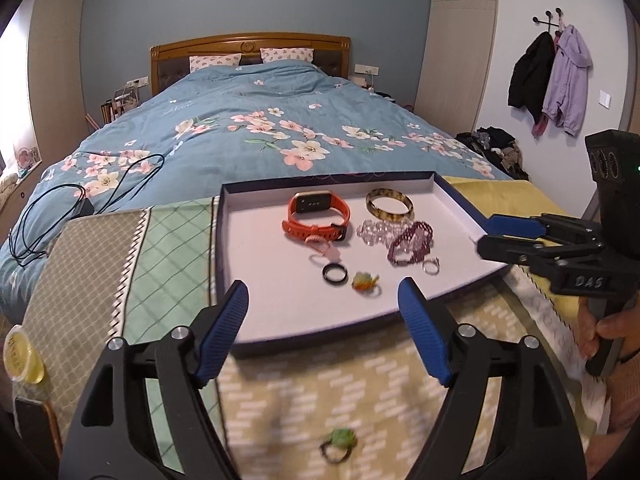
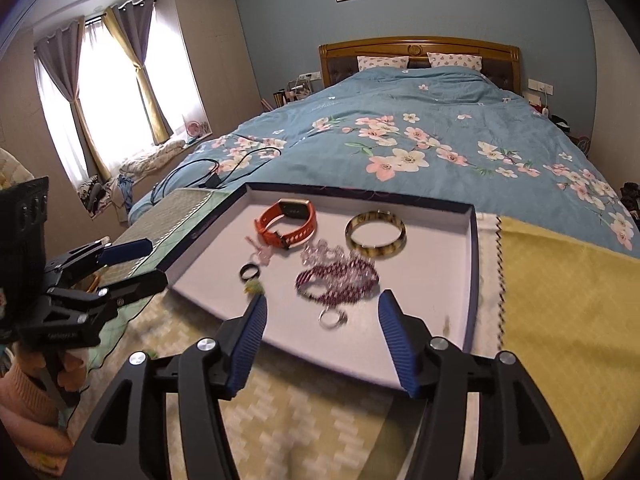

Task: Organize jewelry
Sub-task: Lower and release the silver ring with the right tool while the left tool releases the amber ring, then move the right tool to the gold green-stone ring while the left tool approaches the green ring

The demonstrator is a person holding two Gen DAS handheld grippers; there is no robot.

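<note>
A shallow white tray with a dark blue rim (image 1: 256,240) (image 2: 456,280) lies on cloths at the foot of the bed. In it are an orange watch (image 1: 316,216) (image 2: 290,224), a tortoiseshell bangle (image 1: 389,204) (image 2: 375,234), a clear bead bracelet (image 1: 374,230), a purple bead bracelet (image 1: 410,242) (image 2: 338,278), a black ring (image 1: 334,273) (image 2: 249,271), an orange-green ring (image 1: 365,281) and a silver ring (image 1: 431,265) (image 2: 332,319). A green ring (image 1: 338,446) lies on the yellow cloth outside the tray, under my open, empty left gripper (image 1: 323,292). My right gripper (image 2: 322,306) is open and empty above the tray's near edge.
The bed with a blue floral quilt (image 1: 260,128) stretches beyond the tray, with a black cable and charger (image 1: 80,200) on it. Green checked cloth (image 1: 160,256) lies left of the tray, yellow cloth (image 2: 560,320) right. A yellow-lidded jar (image 1: 20,356) stands at far left.
</note>
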